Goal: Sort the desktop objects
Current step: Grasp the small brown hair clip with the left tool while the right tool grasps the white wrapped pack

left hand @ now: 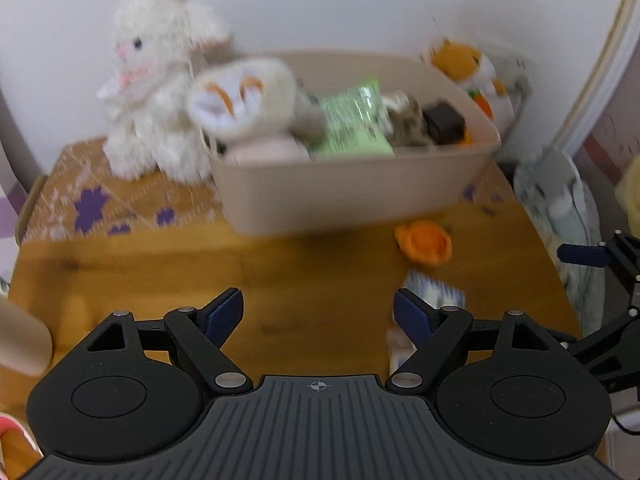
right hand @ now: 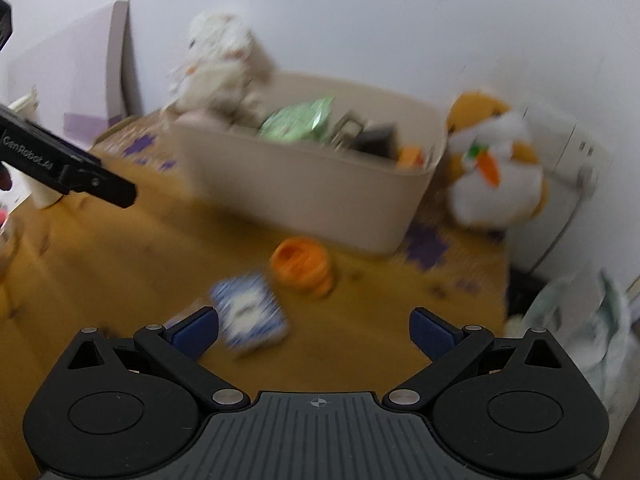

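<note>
A beige bin (left hand: pixel 344 196) stands at the back of the wooden desk (left hand: pixel 200 276), holding a white plush (left hand: pixel 244 100), a green packet (left hand: pixel 352 124) and a black box (left hand: pixel 444 122). It also shows in the right wrist view (right hand: pixel 304 188). An orange toy (left hand: pixel 424 242) (right hand: pixel 302 266) lies in front of the bin. A blue-and-white packet (left hand: pixel 434 292) (right hand: pixel 250 314) lies nearer. My left gripper (left hand: pixel 318 314) is open and empty above the desk. My right gripper (right hand: pixel 314 330) is open and empty, its left finger beside the blue packet.
A white plush rabbit (left hand: pixel 152 92) sits left of the bin on a patterned mat (left hand: pixel 100 196). An orange-and-white plush (right hand: pixel 496 168) sits to the bin's right. A beige cup (left hand: pixel 20 344) stands at the desk's left. Crumpled cloth (right hand: pixel 580 340) lies off the right edge.
</note>
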### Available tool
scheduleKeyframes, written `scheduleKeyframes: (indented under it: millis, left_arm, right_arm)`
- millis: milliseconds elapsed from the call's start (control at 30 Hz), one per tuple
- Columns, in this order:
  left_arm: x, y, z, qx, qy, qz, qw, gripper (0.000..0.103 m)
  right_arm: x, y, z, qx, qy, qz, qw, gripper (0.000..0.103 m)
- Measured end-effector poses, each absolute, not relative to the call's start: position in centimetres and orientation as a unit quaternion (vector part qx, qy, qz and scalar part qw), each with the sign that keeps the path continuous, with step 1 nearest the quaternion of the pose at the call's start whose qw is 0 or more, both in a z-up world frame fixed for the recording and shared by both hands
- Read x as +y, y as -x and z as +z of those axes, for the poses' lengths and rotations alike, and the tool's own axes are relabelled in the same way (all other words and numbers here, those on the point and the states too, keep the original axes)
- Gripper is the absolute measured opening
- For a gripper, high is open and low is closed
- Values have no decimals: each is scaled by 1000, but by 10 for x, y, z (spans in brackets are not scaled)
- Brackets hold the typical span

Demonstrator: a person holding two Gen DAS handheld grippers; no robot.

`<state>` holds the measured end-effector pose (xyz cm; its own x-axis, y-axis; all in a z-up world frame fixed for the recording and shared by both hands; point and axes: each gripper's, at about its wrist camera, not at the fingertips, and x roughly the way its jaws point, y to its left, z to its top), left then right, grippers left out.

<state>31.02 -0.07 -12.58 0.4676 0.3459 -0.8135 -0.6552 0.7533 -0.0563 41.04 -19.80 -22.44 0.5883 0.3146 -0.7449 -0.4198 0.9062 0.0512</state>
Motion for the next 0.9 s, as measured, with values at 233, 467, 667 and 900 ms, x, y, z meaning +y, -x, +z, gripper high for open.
scheduleKeyframes:
  millis: [233,467,667,900]
  left_arm:
    - [-23,-297,-147,459,188,281,822,84]
    - [-39,-290,-168,495,201,249,808,84]
    - [-51,-285,-189,522,185,251,794,84]
    - [-39,-276,-203,526,194,280,779,84]
  right_arm:
    - [-171,-379,-242,434,43,222,872,103]
    - [-156,-369,-243,440,35,223,869,103]
    - [-146,-355,-251,450,59,225,862,103]
    - [-142,-354,-254,464,38,210,859,103]
